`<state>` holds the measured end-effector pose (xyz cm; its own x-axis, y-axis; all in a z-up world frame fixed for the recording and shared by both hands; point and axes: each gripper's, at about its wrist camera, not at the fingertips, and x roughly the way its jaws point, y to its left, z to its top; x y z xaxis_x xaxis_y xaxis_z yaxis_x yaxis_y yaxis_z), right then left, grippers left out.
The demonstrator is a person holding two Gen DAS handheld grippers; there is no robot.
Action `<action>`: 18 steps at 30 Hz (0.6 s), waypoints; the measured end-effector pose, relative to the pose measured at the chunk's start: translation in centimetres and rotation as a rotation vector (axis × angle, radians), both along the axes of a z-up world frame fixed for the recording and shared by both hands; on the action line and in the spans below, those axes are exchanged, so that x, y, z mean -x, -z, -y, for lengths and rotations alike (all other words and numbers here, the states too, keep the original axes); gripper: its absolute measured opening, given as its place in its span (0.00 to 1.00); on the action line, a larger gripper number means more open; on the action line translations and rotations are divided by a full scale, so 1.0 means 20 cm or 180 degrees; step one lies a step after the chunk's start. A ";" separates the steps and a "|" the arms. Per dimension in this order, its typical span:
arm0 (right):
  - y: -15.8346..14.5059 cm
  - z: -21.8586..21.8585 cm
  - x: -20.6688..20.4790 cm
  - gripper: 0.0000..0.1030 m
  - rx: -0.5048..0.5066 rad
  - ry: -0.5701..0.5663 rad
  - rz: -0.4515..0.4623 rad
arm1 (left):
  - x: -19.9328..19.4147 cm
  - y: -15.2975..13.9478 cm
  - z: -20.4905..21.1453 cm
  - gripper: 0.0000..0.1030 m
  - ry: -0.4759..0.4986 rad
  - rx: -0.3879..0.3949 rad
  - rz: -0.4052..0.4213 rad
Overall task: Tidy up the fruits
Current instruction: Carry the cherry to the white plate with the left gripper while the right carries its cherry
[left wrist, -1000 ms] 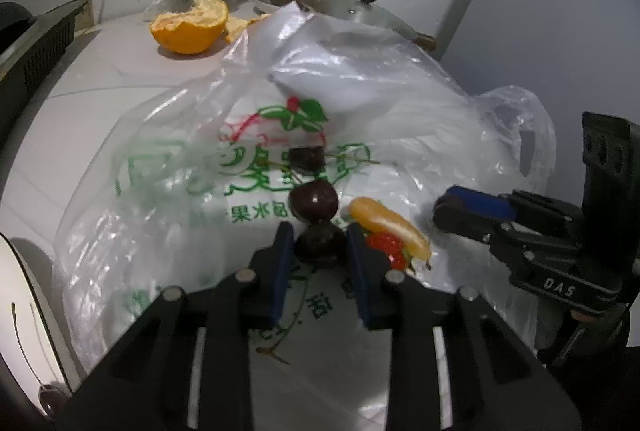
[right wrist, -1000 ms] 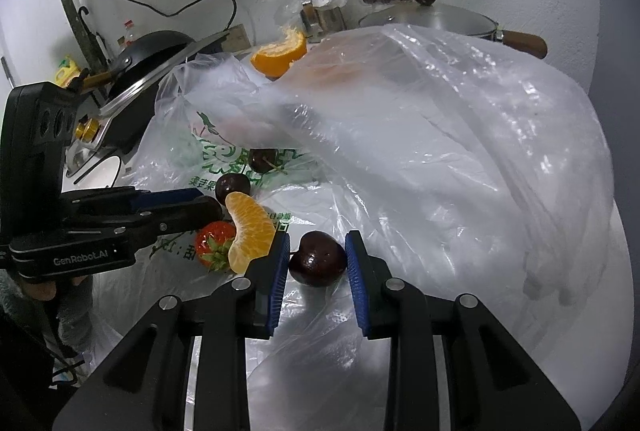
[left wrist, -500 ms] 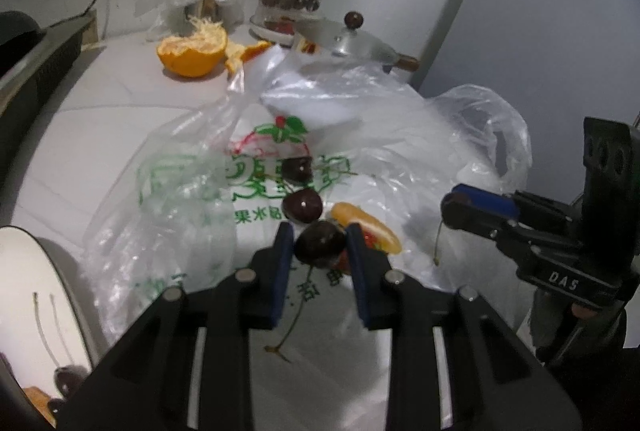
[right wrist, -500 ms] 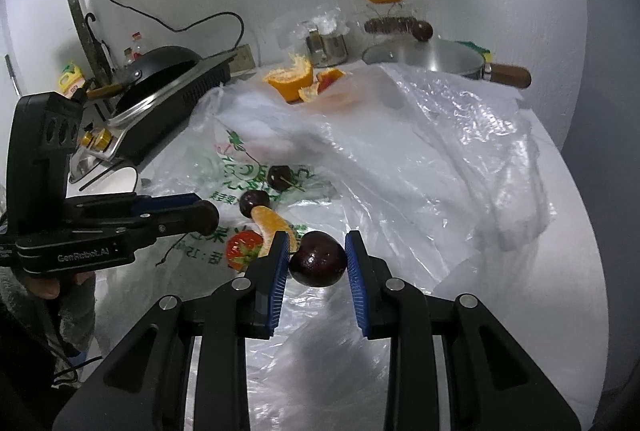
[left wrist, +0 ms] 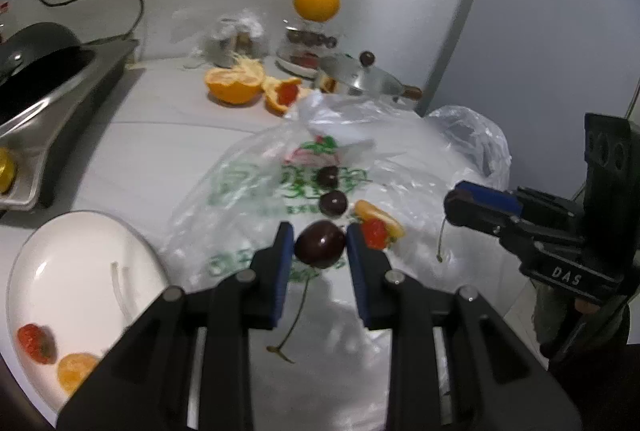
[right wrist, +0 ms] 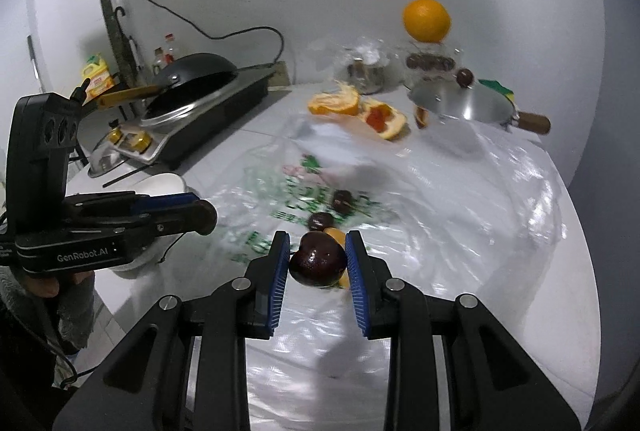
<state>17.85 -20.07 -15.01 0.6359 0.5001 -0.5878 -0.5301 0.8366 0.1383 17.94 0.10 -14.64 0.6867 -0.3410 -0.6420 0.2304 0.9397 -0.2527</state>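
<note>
Both grippers carry cherries: left gripper [left wrist: 320,247] and right gripper [right wrist: 318,261] fingers each clench one. Next, judging by layout, release onto the white plate [left wrist: 80,271].

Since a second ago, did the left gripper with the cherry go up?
Yes. The left gripper holds its cherry higher above the plastic bag: the bag looks smaller and farther below, and the white plate has come into view.

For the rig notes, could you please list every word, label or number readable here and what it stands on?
"DAS": on the right gripper body, left wrist view.
"GenRobot.AI": on the left gripper body, right wrist view.
Green print on the plastic bag: too blurred to read.
Labels on the yellow bottle: too small to read.
</note>
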 end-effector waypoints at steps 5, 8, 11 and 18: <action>-0.03 -0.13 0.05 0.30 0.0078 -0.0102 0.0040 | 0.10 -0.02 -0.14 0.27 -0.0115 -0.0004 0.0052; -0.03 -0.22 0.06 0.30 0.0102 -0.0148 0.0049 | 0.14 -0.01 -0.21 0.27 -0.0167 -0.0009 0.0063; -0.04 -0.29 0.08 0.30 0.0127 -0.0191 0.0051 | 0.19 -0.01 -0.31 0.27 -0.0233 -0.0018 0.0080; -0.04 -0.48 0.11 0.30 0.0287 -0.0320 0.0047 | 0.27 0.04 -0.48 0.27 -0.0369 0.0025 0.0088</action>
<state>15.67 -10.56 -14.17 0.5941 0.5073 -0.6243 -0.6133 0.7878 0.0566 12.54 9.66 -15.40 0.7393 -0.2630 -0.6198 0.1272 0.9585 -0.2551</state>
